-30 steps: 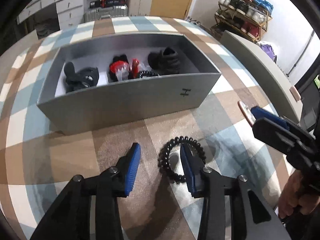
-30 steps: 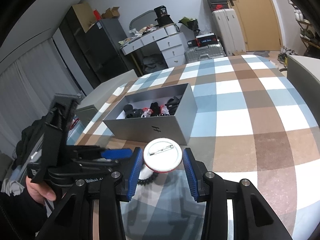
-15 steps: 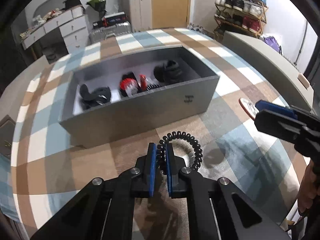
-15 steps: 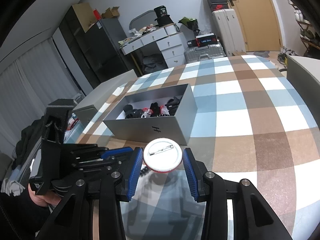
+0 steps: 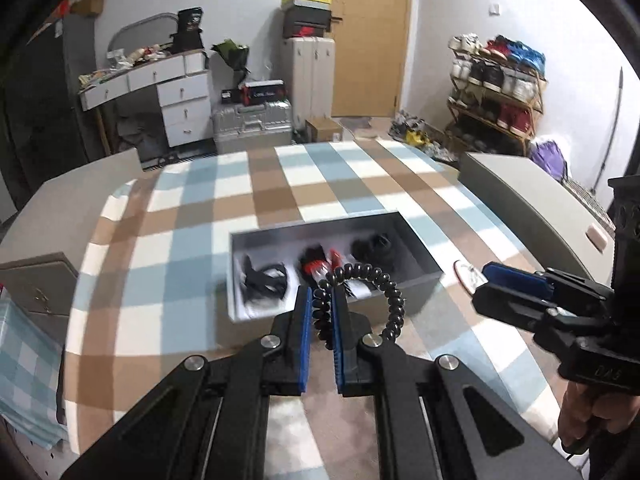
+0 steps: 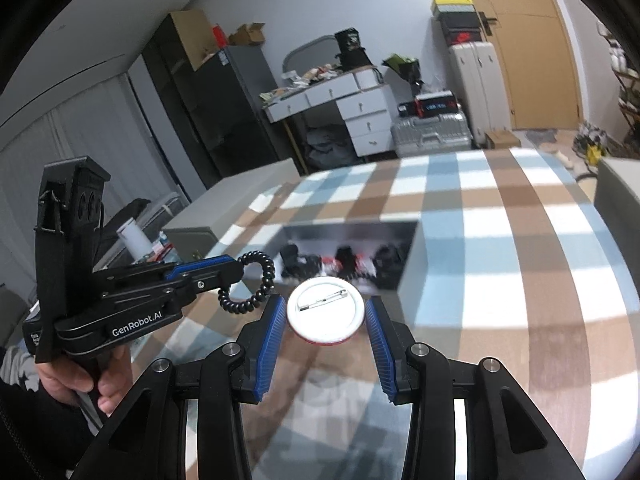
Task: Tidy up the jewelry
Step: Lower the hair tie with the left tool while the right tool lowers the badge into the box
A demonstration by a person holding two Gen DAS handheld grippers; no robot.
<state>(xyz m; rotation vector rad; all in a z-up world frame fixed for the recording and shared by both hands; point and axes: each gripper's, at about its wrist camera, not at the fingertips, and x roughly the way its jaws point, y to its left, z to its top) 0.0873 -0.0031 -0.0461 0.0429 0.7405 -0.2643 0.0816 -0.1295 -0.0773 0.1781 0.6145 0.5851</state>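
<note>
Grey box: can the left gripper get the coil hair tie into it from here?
Probably yes. The left gripper is shut on the coil hair tie, lifted near the grey box, whose top is open. The right gripper, with the badge, is off to the side.

Both cameras sit high over the blue, brown and white checked table, looking toward 12 o'clock. Both show the grey open box, maybe a bit blurry.

My 2 grippers are black with ribbed blue pads, silver screws, white "GenRobot.AI" lettering.
</note>
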